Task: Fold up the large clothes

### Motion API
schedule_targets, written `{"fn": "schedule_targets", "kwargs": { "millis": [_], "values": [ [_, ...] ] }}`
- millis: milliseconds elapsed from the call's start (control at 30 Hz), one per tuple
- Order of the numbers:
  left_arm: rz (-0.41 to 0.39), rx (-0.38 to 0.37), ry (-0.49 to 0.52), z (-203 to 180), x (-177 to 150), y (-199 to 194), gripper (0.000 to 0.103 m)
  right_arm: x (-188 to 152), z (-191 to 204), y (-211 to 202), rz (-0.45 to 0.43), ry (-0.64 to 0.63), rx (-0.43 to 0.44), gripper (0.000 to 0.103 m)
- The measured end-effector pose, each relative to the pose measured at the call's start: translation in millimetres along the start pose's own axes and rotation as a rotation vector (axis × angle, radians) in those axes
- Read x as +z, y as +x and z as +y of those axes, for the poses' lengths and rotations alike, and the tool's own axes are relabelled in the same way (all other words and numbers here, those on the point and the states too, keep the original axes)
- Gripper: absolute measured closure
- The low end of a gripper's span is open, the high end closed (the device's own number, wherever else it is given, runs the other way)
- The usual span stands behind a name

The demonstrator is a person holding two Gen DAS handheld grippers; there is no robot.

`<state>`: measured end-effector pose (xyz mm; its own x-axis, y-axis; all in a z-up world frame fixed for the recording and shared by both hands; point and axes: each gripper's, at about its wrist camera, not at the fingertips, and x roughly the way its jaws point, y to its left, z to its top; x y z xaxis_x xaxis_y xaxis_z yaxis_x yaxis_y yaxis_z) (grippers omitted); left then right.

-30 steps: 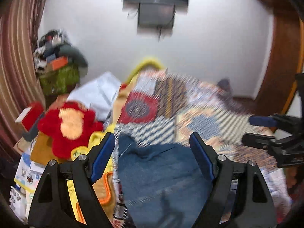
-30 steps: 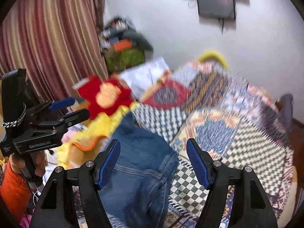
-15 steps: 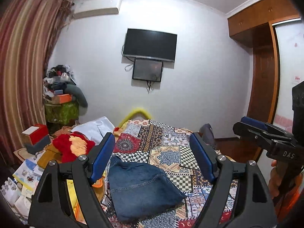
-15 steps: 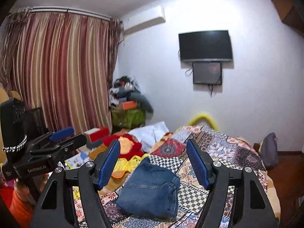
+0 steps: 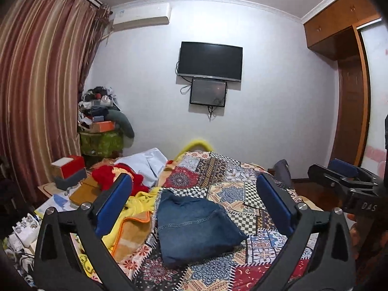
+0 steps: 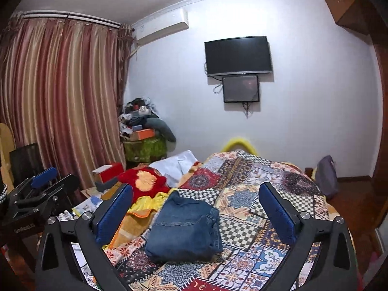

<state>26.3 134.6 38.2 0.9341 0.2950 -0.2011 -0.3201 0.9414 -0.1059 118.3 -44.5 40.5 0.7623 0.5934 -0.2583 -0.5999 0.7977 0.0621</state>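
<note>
Jeans (image 5: pixel 194 223), folded into a blue bundle, are lying at lower center on the quilt (image 5: pixel 245 194), their underside hidden; left gripper (image 5: pixel 194 208) and right gripper (image 6: pixel 196 213) are hovering spread, holding nothing.

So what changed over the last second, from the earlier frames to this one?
Both grippers pulled up and back from the jeans: a second ago denim filled both blurred views, now the whole room shows. The left gripper and right gripper were open and empty throughout; nothing was gripped or released. The jeans stay folded on the patchwork bedspread.
</note>
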Motion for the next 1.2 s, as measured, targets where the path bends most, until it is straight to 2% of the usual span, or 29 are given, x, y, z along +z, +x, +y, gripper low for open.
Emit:
{"fn": "schedule_targets", "kwargs": {
  "millis": [167,1200],
  "values": [
    [0.016,-0.015,-0.027,4,-4,2,0.000,-1,2,9,0.026,-0.007,-0.003,0.000],
    [0.060,-0.017,-0.036,9,-12,13,0.000,-11,0,21,0.066,-0.028,0.008,0.000]
  ]
}}
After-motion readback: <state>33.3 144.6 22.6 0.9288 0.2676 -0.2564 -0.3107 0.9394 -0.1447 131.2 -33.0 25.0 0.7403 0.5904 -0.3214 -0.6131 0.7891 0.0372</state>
